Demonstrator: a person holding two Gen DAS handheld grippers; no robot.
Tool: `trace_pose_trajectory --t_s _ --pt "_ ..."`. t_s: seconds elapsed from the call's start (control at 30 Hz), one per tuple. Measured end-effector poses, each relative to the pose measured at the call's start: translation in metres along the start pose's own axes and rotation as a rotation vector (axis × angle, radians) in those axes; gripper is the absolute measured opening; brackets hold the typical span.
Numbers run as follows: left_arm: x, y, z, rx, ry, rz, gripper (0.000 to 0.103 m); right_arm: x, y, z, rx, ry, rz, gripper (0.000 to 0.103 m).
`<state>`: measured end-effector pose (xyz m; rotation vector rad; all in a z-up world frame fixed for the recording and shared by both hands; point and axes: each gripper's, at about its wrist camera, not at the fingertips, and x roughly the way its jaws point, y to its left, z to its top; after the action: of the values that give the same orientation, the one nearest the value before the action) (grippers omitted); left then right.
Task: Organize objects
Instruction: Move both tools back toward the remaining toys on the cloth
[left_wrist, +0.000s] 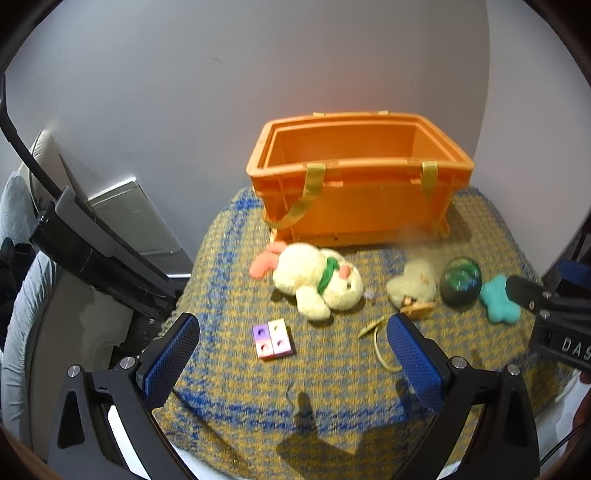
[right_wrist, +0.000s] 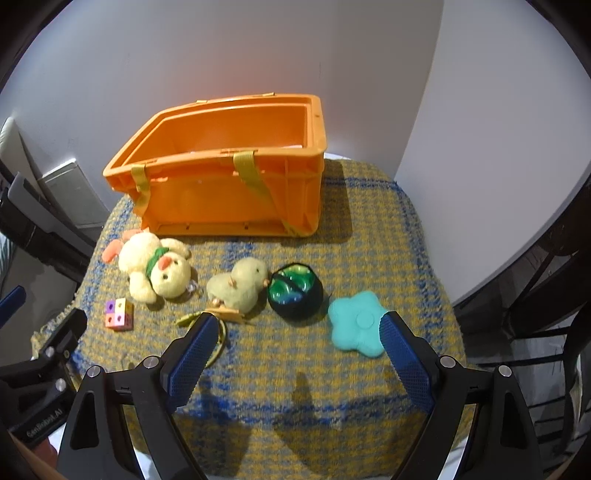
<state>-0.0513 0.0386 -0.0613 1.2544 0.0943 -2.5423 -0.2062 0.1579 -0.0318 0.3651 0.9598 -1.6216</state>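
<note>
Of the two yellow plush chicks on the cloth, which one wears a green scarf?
The larger chick, lying nearest the colored cube block; the smaller chick beside the dark green pot has none.

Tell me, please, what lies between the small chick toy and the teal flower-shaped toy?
The dark ball with green inside sits between the small chick and the teal flower toy, close against the chick; the right wrist view shows it best.
</note>
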Motion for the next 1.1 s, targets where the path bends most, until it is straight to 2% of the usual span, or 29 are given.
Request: trace_pose_trajectory --t_s 0.23,0.5,0.67,0.9,1.1 --pt "0.02 0.008 -0.025 -0.053 0.06 -0.089 0.103 0.008 0.003 -0.014 -0.002 0.016 0.006 0.089" --pt "0.033 0.003 -0.035 -0.048 -0.009 -0.039 0.103 0.022 0.003 -0.022 -0.014 0.011 -0.017 0.089" --pt "0.044 0.007 -0.034 -0.067 -0.003 -0.038 0.103 0.031 -0.004 -0.02 0.008 0.009 -0.018 0.089" --pt "0.054 0.022 -0.042 -0.116 -0.007 -0.017 0.103 0.045 0.007 -0.022 0.011 0.014 -0.001 0.089" --pt "0.073 0.032 -0.046 -0.144 0.037 0.017 0.103 0.063 0.014 -0.028 0.012 0.044 0.011 0.089"
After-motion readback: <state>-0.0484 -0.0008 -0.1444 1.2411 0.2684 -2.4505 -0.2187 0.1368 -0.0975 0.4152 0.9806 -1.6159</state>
